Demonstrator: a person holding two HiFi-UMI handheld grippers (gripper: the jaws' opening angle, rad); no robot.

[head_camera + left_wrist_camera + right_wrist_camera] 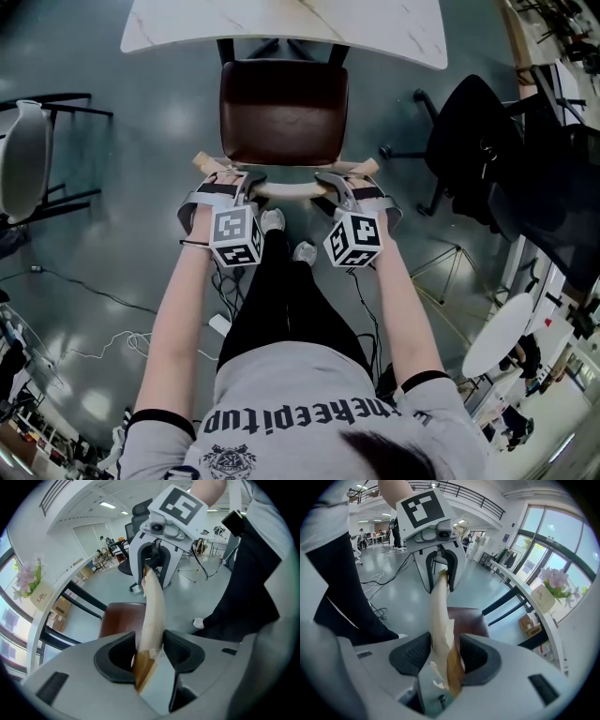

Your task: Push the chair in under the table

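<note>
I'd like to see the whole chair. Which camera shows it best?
The head view: the chair shows nearly whole from above, facing the table, with the left gripper and right gripper shut on its back rail. Each gripper view shows only that rail between its jaws and some brown seat.

Head view: black office chair point(473, 141) at 2 o'clock on wheeled base. White seat point(23, 159) with dark frame at 9 o'clock. Loose cables point(112, 339) across the grey floor point(141, 122) at 8 o'clock. Thin wire stand point(448, 267) and round white top point(502, 336) at 4 o'clock.

Left gripper view: pink flowers point(27, 576) at 9 o'clock, card point(41, 595) just beside, cardboard boxes point(57, 613) below.

Right gripper view: upper railing point(464, 496) at 12 o'clock.
</note>
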